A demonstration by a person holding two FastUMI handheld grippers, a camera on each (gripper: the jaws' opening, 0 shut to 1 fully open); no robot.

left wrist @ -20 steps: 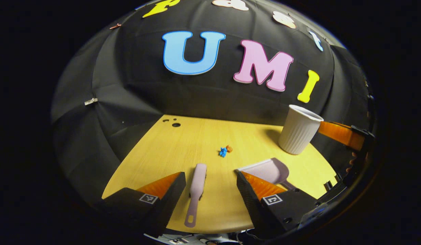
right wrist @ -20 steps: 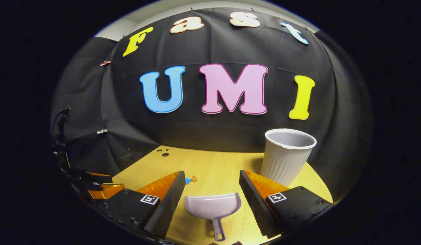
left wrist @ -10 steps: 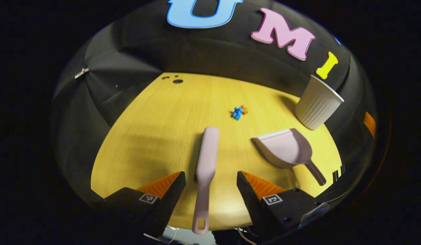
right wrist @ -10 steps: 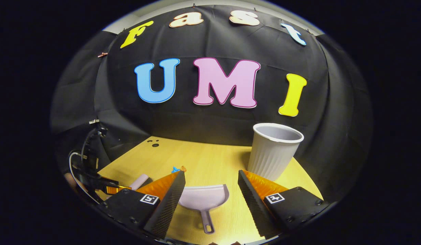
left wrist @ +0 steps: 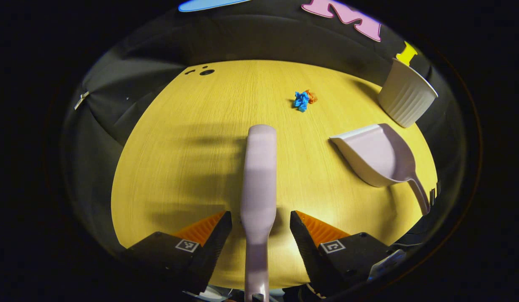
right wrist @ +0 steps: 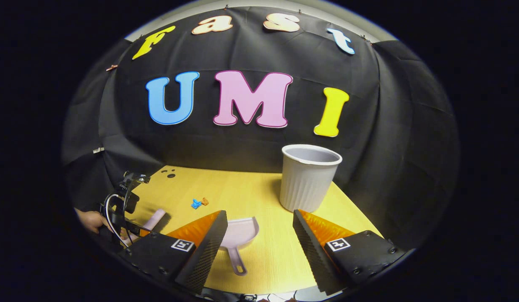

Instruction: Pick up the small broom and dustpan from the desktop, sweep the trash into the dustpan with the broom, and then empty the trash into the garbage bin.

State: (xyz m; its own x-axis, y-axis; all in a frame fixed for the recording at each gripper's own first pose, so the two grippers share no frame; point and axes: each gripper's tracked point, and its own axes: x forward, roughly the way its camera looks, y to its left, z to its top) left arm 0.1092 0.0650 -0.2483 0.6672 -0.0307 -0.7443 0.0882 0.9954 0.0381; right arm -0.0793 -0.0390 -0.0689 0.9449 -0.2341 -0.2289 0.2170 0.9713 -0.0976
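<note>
On the bench are counted one small broom, one dustpan, one white ribbed bin and two crumpled scraps of trash, one blue and one orange.

Black claw housings with square markers

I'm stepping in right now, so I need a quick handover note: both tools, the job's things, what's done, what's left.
Left tool: open, its fingers on either side of the broom handle, not closed.
Right tool: open, above the desktop, dustpan between its fingers, ungrasped.
Trash lies loose mid-desk; garbage bin stands upright at the back right.
Done: nothing picked up.
Left: grasp both, sweep, empty.
</note>
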